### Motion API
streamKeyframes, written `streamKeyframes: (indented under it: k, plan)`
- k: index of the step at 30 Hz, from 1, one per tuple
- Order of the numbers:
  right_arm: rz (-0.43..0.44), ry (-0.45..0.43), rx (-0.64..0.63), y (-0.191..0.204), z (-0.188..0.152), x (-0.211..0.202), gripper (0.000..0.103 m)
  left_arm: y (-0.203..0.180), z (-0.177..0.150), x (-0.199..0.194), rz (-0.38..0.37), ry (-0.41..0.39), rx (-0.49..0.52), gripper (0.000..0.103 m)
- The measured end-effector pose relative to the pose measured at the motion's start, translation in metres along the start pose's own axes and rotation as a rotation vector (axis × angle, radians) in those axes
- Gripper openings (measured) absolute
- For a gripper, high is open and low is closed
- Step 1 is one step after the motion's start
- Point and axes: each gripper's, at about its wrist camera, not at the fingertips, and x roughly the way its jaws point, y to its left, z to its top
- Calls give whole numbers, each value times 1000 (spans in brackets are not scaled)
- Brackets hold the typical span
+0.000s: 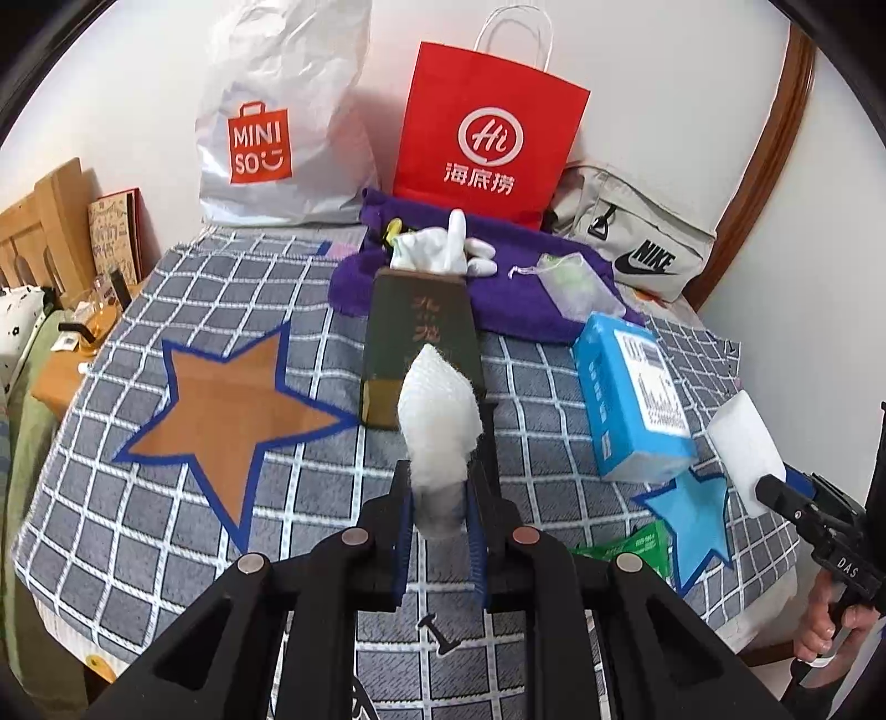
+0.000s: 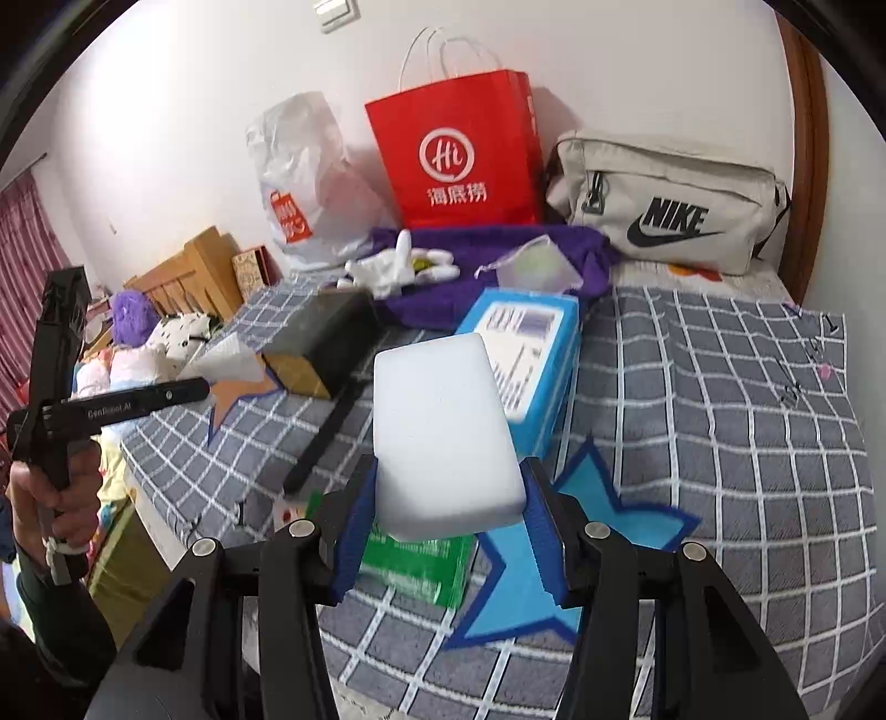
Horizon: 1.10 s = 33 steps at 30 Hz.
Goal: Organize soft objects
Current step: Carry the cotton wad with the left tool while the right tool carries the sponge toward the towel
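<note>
Left gripper (image 1: 437, 498): clamped on a white cloth (image 1: 440, 410), held above the checked bed cover (image 1: 166, 526).
Right gripper (image 2: 448, 515): clamped on a white sponge (image 2: 443, 426), above the cover's blue star (image 2: 531, 587).

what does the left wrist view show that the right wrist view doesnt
Only the left wrist view shows the white fluffy wad pinched in the left gripper, the whole orange star and the full front of the Miniso bag.

Only the right wrist view shows the wall switch, the red curtain and the purple plush at the far left.

Both show the white sponge block held in the right gripper, the red paper bag, the Nike bag, the purple towel, the blue tissue pack and the dark box.
</note>
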Motion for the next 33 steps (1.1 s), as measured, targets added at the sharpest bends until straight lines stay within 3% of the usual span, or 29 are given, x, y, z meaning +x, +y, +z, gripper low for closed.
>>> streamKeyframes:
  k: [33]
  plan:
    - [-29, -50, 5, -24, 128, 40, 51, -18, 113, 24, 32, -27, 34, 17]
